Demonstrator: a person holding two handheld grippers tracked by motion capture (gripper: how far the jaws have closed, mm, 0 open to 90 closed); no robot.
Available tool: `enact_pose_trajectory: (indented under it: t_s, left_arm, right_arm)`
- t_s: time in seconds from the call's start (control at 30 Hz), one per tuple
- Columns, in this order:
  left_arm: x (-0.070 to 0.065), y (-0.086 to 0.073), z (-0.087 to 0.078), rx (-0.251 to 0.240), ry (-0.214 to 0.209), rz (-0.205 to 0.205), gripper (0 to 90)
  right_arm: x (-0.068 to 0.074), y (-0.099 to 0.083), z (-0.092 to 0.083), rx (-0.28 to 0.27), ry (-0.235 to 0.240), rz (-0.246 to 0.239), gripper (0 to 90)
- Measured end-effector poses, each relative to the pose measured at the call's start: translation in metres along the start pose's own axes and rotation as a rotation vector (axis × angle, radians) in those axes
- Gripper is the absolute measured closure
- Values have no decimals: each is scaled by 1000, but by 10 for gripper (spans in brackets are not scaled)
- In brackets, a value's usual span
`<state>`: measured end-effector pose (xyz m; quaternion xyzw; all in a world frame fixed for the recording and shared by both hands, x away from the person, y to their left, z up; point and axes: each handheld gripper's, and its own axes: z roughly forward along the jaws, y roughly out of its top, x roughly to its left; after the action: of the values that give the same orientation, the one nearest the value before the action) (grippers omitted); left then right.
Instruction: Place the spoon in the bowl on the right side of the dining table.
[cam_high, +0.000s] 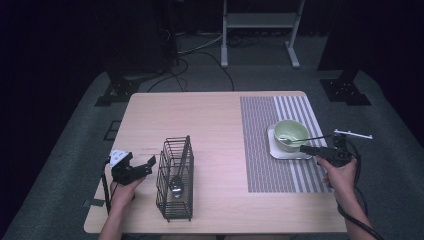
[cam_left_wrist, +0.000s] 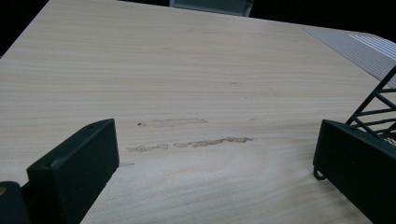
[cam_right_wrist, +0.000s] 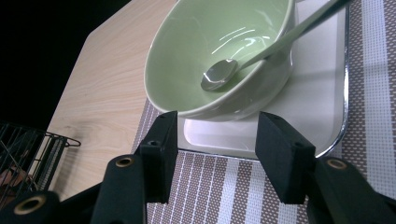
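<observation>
Spoon (cam_right_wrist: 224, 74) rested with its bowl end inside the pale green bowl (cam_right_wrist: 196, 56), its thin metal handle leaning over the rim and pointing out toward the person's right. The bowl stood on a small white tray (cam_right_wrist: 322, 93), which sat on a striped woven placemat (cam_right_wrist: 369, 56) at the right of the pale wooden counter (cam_high: 200, 120).

I judged the spoon to be light, rigid and smooth, so polished metal could slip or pivot between flat pads; the best hold looked to be on the free stretch of handle beyond the rim, taken across its narrow width. The bowl looked glazed, hard and breakable, and any levering of the handle against its edge might tip or slide it on the tray.

The right hand-held gripper (cam_right_wrist: 215, 154) sat low in front of the bowl and tray, its jaws parted about halfway with nothing between them. The left hand-held gripper (cam_left_wrist: 215, 172) hovered over bare counter with jaws spread wide and empty, just beside a black wire basket (cam_high: 175, 180) that held what seemed to be another utensil.

No brand, label or readable writing appeared on any item.
</observation>
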<state>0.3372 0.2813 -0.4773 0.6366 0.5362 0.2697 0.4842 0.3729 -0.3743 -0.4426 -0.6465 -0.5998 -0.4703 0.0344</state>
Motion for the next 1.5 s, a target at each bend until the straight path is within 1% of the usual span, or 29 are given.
enact_pose_trajectory:
  t_s: [0.4, 0.57, 0.6, 0.97, 1.03, 1.1, 1.3, 1.5]
  left_arm:
    - [0, 0, 0, 2, 0, 1, 0]
    - [0, 0, 0, 2, 1, 1, 0]
    - [0, 0, 0, 3, 1, 2, 0]
    - [0, 0, 0, 3, 1, 1, 0]
    - [0, 0, 0, 4, 1, 1, 0]
    - [0, 0, 0, 3, 1, 1, 0]
    - [0, 0, 0, 1, 2, -1, 0]
    - [0, 0, 0, 1, 2, -1, 0]
  right_arm:
    - [4, -10, 1, 7, 0, -26, 430]
    - [8, -13, 2, 14, 2, -36, 404]
    - [10, -14, 3, 14, 0, -47, 395]
    - [19, -23, 7, 32, 8, -87, 376]
    - [22, -25, 7, 37, 6, -103, 374]
    - [23, -26, 8, 38, 8, -103, 374]
    - [29, -31, 10, 48, 13, -129, 370]
    - [33, -35, 11, 58, 19, -141, 368]
